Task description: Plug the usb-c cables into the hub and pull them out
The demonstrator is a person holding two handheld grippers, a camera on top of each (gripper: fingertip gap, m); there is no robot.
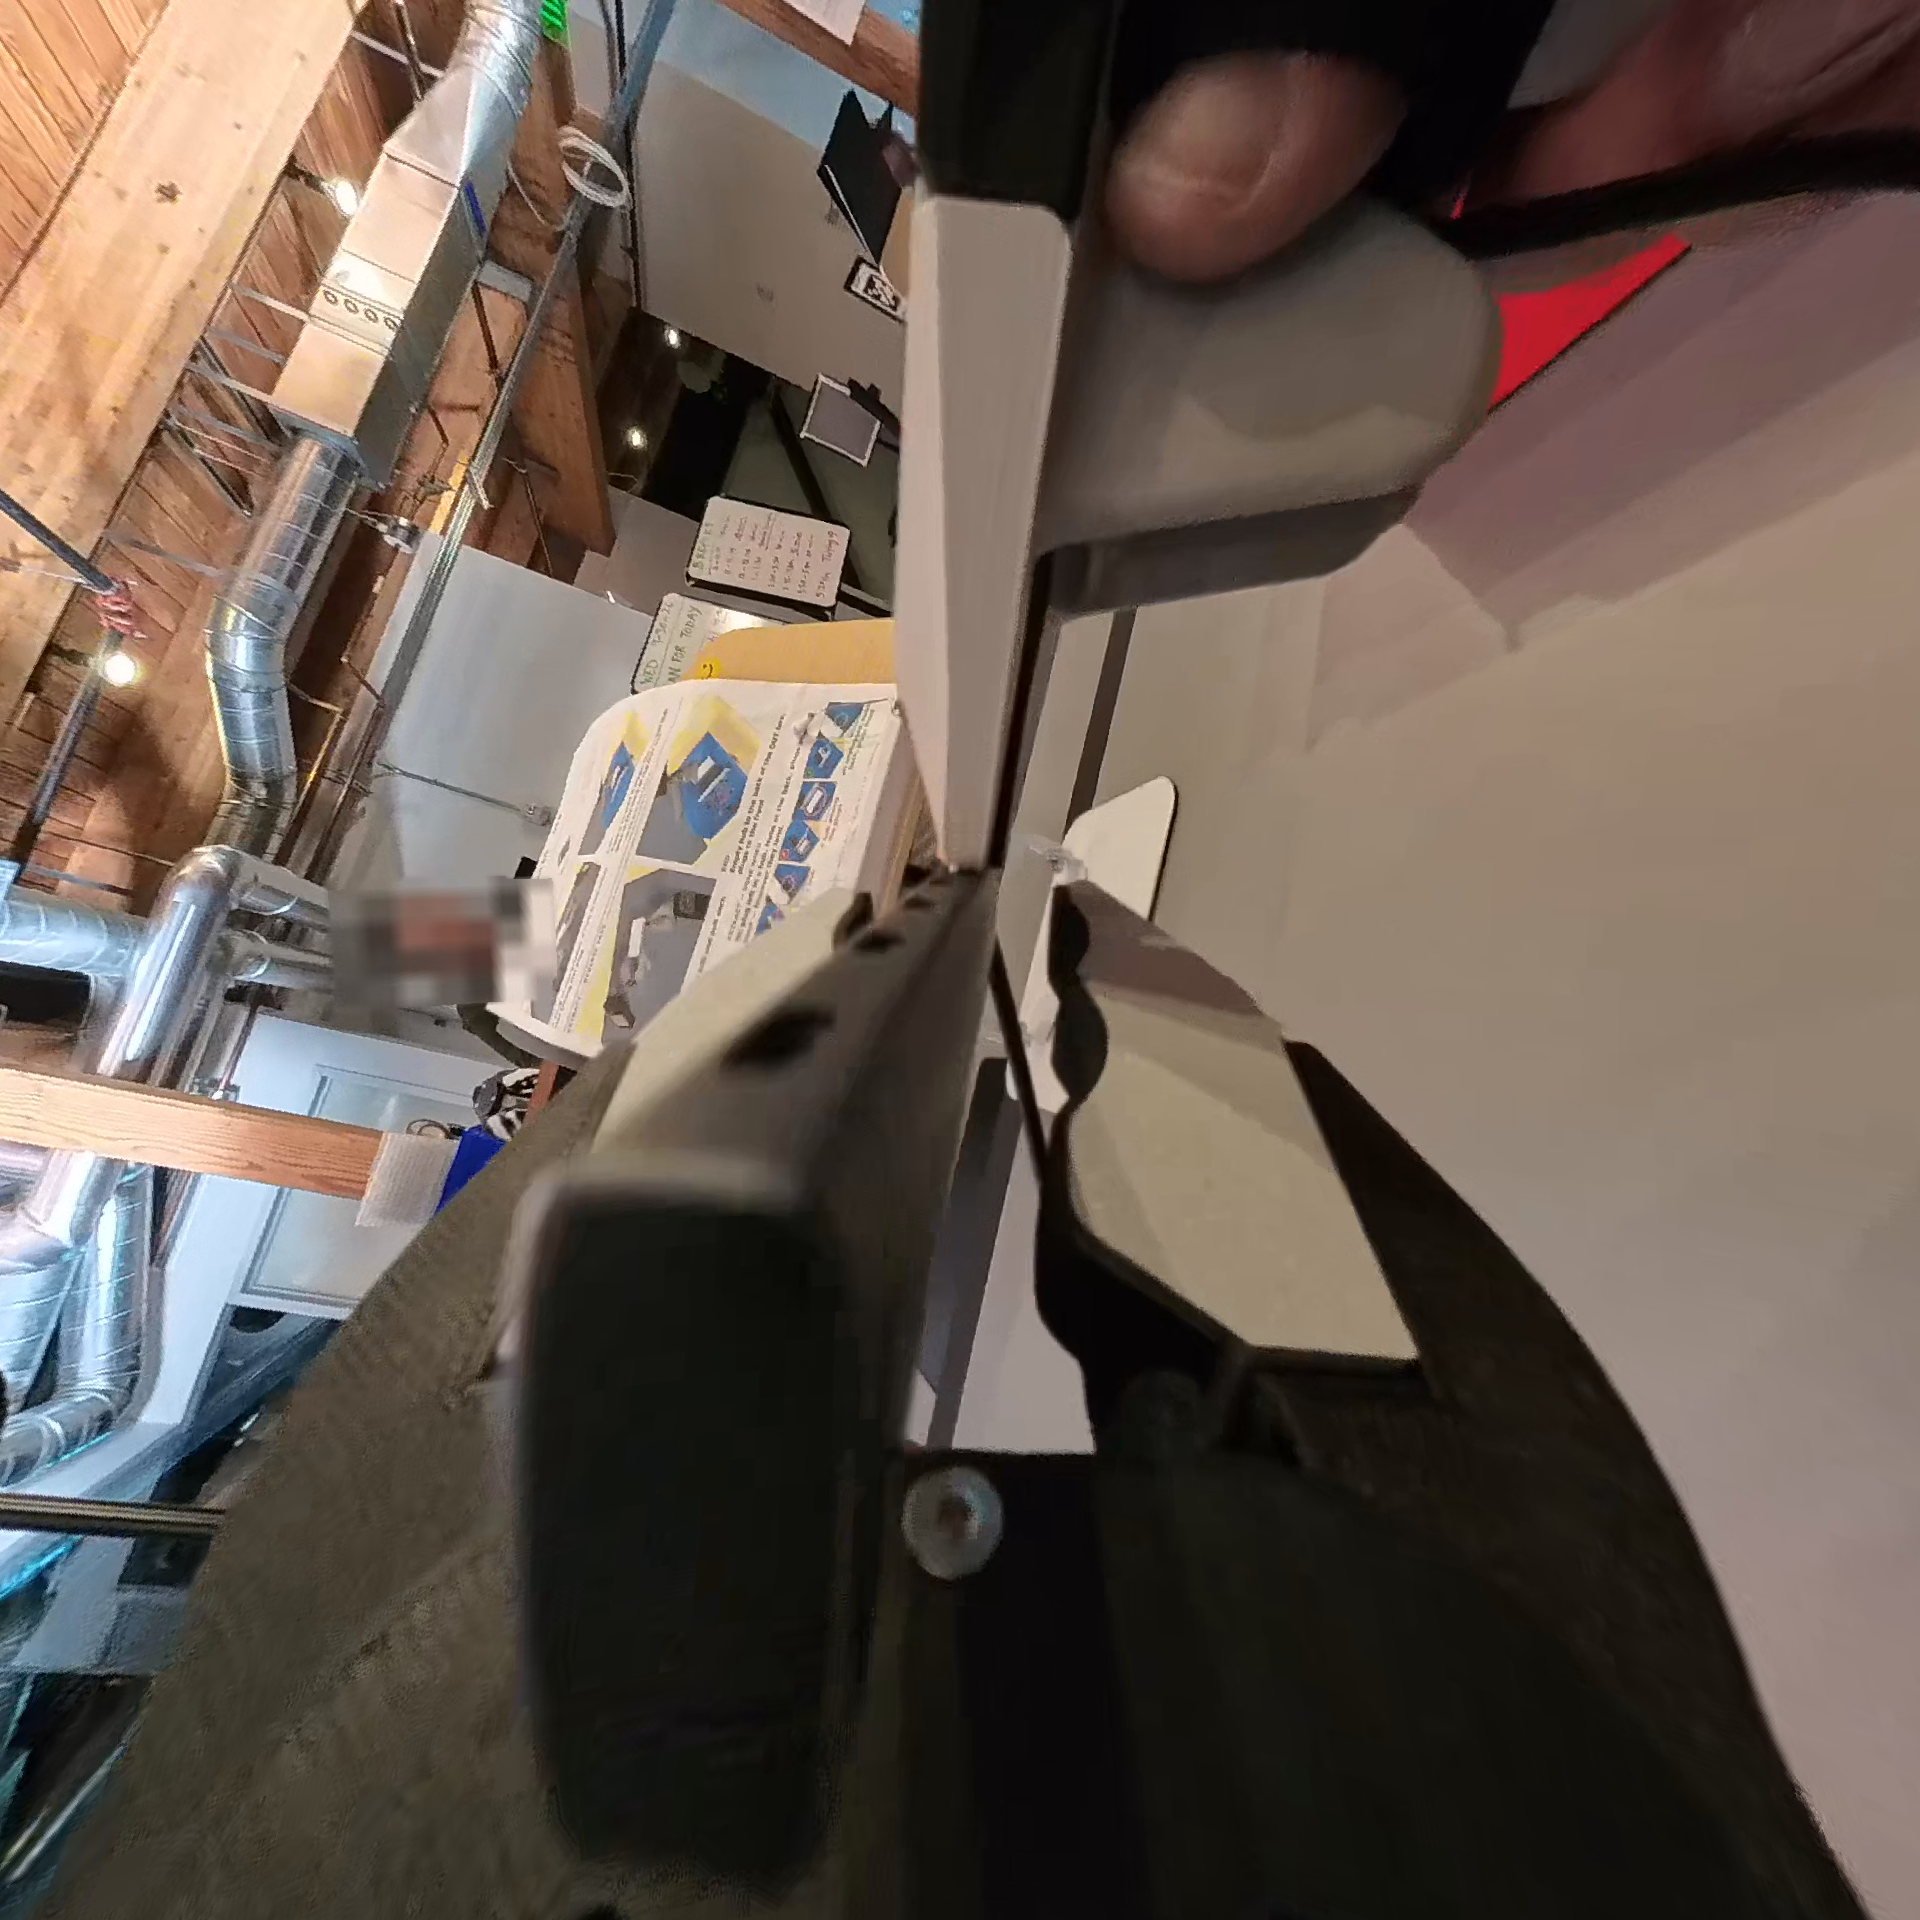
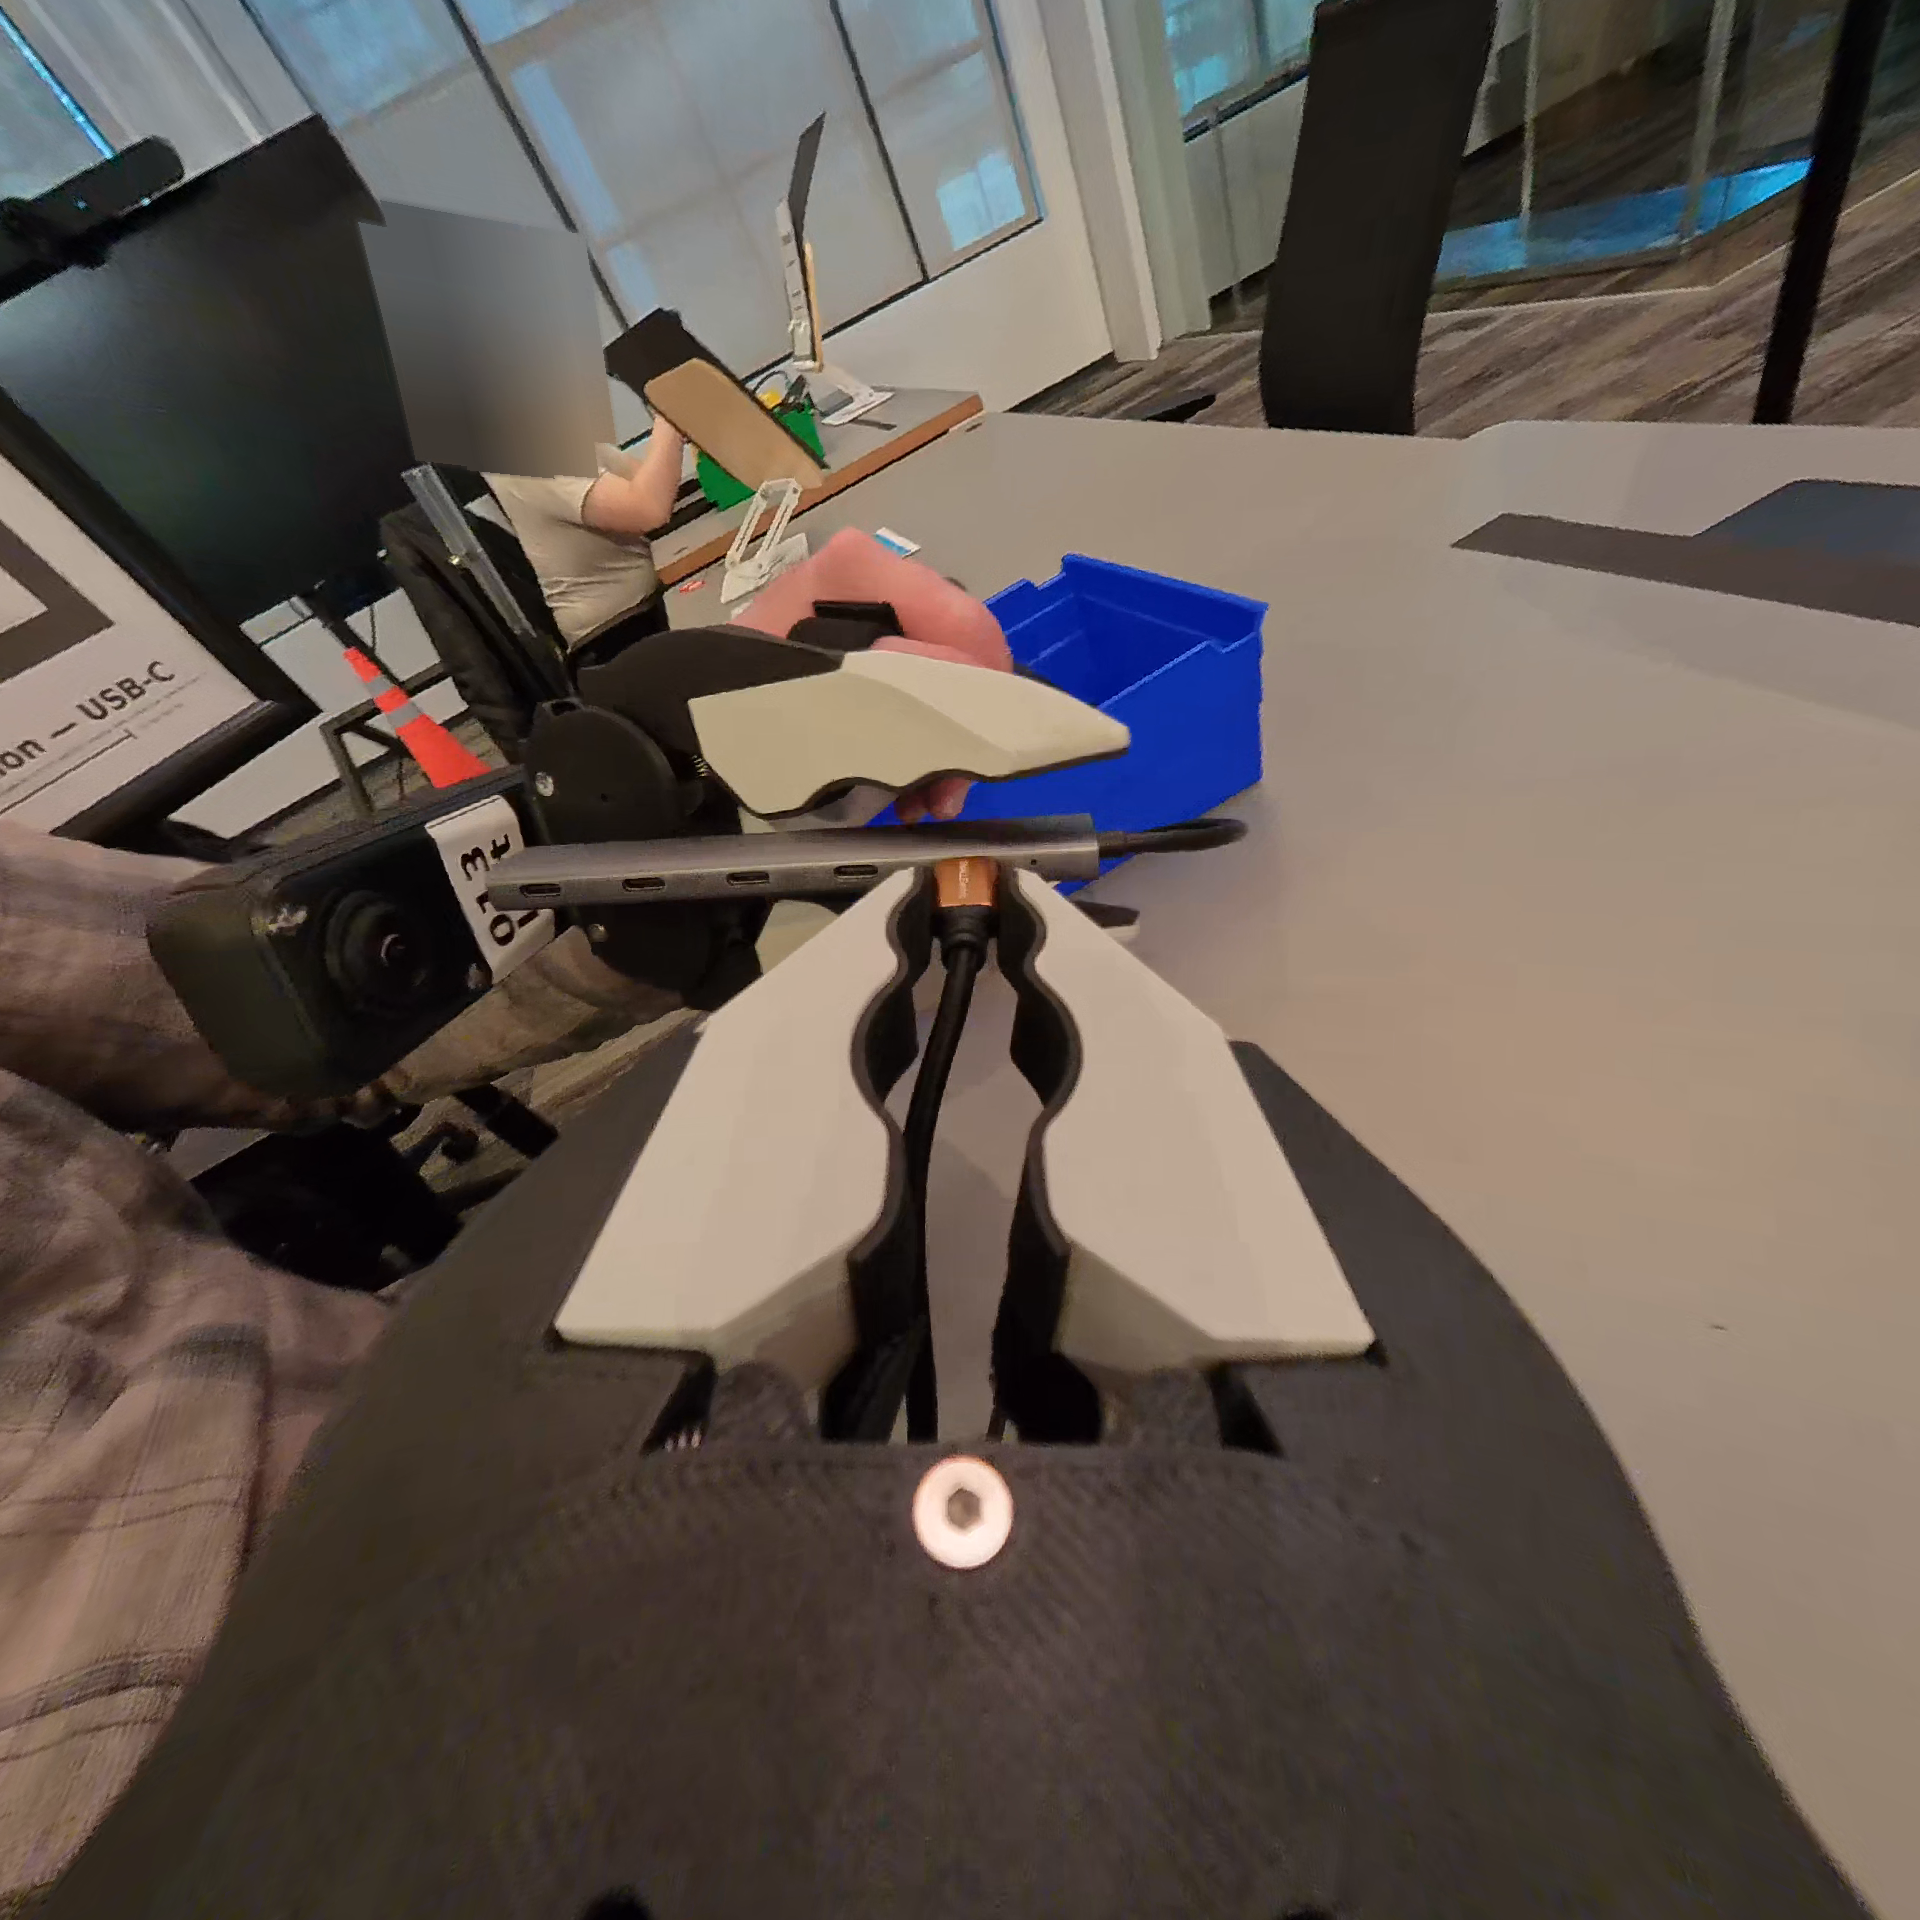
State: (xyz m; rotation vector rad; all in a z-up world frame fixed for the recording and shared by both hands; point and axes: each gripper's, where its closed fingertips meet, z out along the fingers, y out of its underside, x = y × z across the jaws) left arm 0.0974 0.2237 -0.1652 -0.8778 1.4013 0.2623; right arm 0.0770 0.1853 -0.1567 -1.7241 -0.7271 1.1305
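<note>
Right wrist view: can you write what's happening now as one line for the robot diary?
left tongs: shut on hub | right tongs: shut on orange plug | plug: at hub port | blue bin: behind hub

Beyond the fingers, a wide grey worktop stretches to the right. Far behind it stands a wall of large windows with dark frames, and daylight comes through them. The floor there has a striped grey-brown carpet, and a dark chair back rises in front of it. To the left of the fingers there is a big black screen and an orange traffic cone on the floor. A person sits at a farther desk. In the left wrist view, wooden ceiling beams and silver ventilation ducts run above, with small round lamps shining between them.
</note>
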